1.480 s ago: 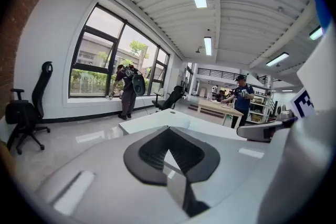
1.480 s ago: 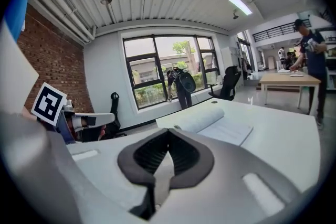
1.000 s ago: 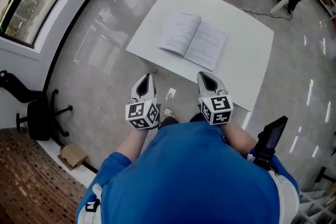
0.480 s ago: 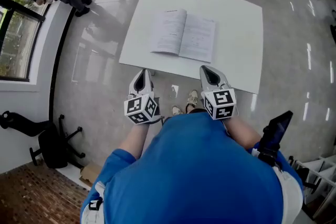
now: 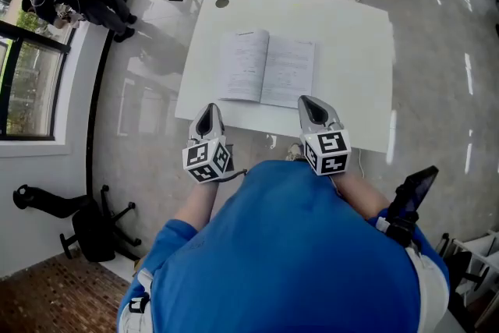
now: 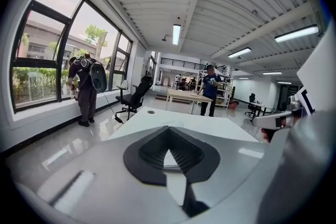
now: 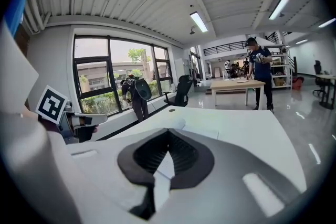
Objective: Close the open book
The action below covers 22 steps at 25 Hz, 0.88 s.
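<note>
We find the open book (image 5: 267,77) lying flat, pages up, approx. mid white bench (image 5: 355,51). Left tool (image 5: 209,115): jaws together, nothing held, at the bench's near edge, short of the book's near left corner. Right tool (image 5: 312,105): jaws together, empty, tip at the book's near right corner in head view; contact w/ book cannot be told.

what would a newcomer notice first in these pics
An open book lies flat in the middle of a white table, pages up. At the table's near edge, the left hand-held gripper and the right hand-held gripper point toward it, both shut and empty.
</note>
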Motion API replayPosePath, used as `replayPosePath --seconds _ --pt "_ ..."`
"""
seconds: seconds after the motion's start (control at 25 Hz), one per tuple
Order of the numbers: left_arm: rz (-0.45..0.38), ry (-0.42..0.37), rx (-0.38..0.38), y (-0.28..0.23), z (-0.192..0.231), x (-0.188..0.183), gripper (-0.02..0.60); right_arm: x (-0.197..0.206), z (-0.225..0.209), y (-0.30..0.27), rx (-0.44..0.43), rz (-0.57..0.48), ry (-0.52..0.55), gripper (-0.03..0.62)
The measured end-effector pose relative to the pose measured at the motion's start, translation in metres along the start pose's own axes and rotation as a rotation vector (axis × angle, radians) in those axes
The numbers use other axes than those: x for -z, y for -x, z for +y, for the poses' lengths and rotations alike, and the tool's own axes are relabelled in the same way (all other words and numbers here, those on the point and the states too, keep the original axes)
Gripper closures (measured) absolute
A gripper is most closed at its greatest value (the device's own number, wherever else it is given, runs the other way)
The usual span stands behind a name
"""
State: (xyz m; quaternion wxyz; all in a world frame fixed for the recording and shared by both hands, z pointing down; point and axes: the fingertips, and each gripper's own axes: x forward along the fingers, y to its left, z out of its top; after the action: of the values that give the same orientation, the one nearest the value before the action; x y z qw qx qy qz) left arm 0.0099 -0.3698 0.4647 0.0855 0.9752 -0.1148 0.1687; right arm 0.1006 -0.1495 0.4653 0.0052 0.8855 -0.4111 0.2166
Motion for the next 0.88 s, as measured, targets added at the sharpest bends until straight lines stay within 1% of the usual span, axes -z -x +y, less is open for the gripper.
replayPosePath --seconds 0.12,0.24,0.44,0.56,0.72,0.88 --pt "0.004 -0.021 -0.002 -0.017 -0.002 0.002 0.575 0.003 -0.014 -0.012 0.004 -0.003 -0.01 0.592" --pt "0.015 -0.045 0.001 -0.023 0.001 0.001 0.575 0.004 -0.016 -0.018 0.012 0.007 -0.016 0.592" --pt "0.038 -0.097 0.033 -0.042 0.005 -0.004 0.575 0.002 -0.017 -0.026 0.034 0.026 -0.017 0.592" --pt "0.058 -0.13 0.072 -0.064 0.013 0.0 0.575 0.009 -0.017 -0.042 0.061 0.046 -0.023 0.592" --pt "0.106 -0.19 0.148 -0.085 0.024 0.005 0.575 0.016 -0.012 -0.055 0.127 0.084 -0.046 0.592" --pt "0.146 -0.219 0.223 -0.102 0.038 0.011 0.575 0.024 -0.004 -0.068 0.191 0.12 -0.063 0.592"
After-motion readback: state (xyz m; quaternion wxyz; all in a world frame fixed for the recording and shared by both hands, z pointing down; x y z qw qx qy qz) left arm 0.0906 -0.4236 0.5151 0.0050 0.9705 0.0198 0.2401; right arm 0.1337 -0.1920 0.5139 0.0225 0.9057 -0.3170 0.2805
